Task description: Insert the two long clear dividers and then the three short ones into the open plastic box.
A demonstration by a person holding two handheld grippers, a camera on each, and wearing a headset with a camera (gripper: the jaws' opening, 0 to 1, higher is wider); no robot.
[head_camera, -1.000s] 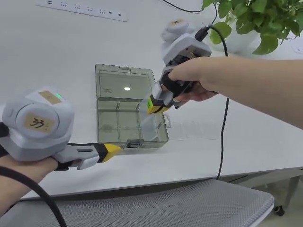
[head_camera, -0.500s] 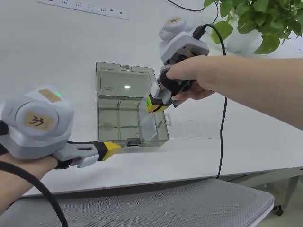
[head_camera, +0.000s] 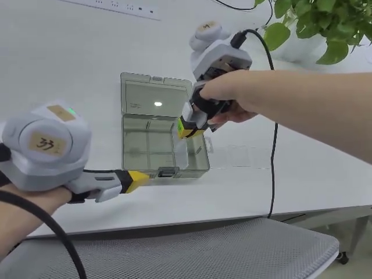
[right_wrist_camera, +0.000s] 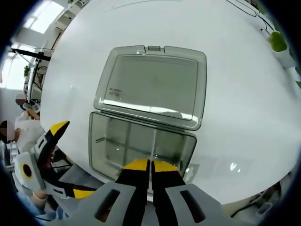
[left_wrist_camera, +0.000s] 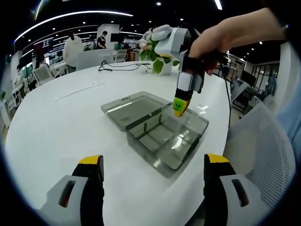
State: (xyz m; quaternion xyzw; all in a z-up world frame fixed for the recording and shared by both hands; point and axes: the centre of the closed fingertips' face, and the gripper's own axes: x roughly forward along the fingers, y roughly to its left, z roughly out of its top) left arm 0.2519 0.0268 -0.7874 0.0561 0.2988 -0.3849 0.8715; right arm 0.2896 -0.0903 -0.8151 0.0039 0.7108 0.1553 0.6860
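The open clear grey plastic box point(head_camera: 139, 165) lies on the white table with its lid point(head_camera: 154, 99) folded back flat. Thin clear dividers stand inside it. My right gripper point(head_camera: 187, 128) hovers over the box's right part, shut on a clear divider point(head_camera: 185, 150) that hangs down into the tray. In the right gripper view the shut jaws point(right_wrist_camera: 150, 165) point straight down at the box point(right_wrist_camera: 113, 141) and lid point(right_wrist_camera: 153, 84). My left gripper point(head_camera: 135, 180) stays at the box's front left, open point(left_wrist_camera: 153, 162) and holding nothing; the box point(left_wrist_camera: 155, 155) lies ahead of it.
More clear dividers point(head_camera: 247, 156) lie flat on the table to the right of the box. A black cable point(head_camera: 273, 145) runs from the right gripper over the table's front edge. A potted plant point(head_camera: 317, 26) stands at the back right, a power strip point(head_camera: 125, 7) at the back.
The right gripper has moved a little leftward over the box with the divider still in it. The left gripper has hardly moved. The head camera has shifted slightly.
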